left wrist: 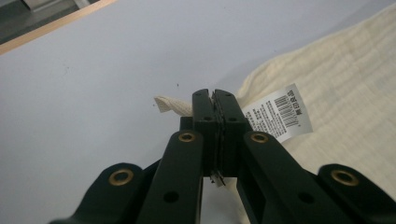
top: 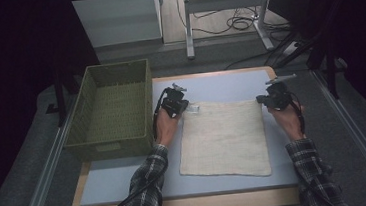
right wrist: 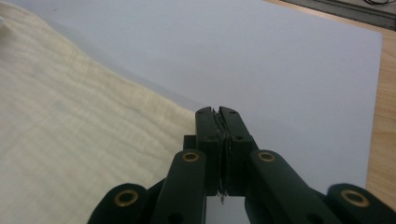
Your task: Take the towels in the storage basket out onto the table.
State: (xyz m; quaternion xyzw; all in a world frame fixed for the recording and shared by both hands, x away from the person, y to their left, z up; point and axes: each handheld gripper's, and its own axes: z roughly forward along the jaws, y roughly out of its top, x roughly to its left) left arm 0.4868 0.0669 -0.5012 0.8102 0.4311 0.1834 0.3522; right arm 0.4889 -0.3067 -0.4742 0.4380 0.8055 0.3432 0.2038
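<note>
Cloth [top: 224, 139] pinched at both far corners: left hand-held gripper [left wrist: 214, 100] and right hand-held gripper [right wrist: 218, 114] clamped on it. Step: grasp done. Next, likely an even lift and fold toward the near edge.

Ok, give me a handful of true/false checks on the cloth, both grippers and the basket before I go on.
1. The left gripper is shut on a far corner of the cream cloth. True.
2. The right gripper stands wide open above the cloth. False: its jaws are shut at the cloth's other far corner.
3. The green basket holds the cloth. False: the cloth lies spread on the blue mat; the basket shows nothing inside.
4. A white barcode label sits by the left gripper's corner. True.
5. The basket is right of the cloth. False: left.
</note>
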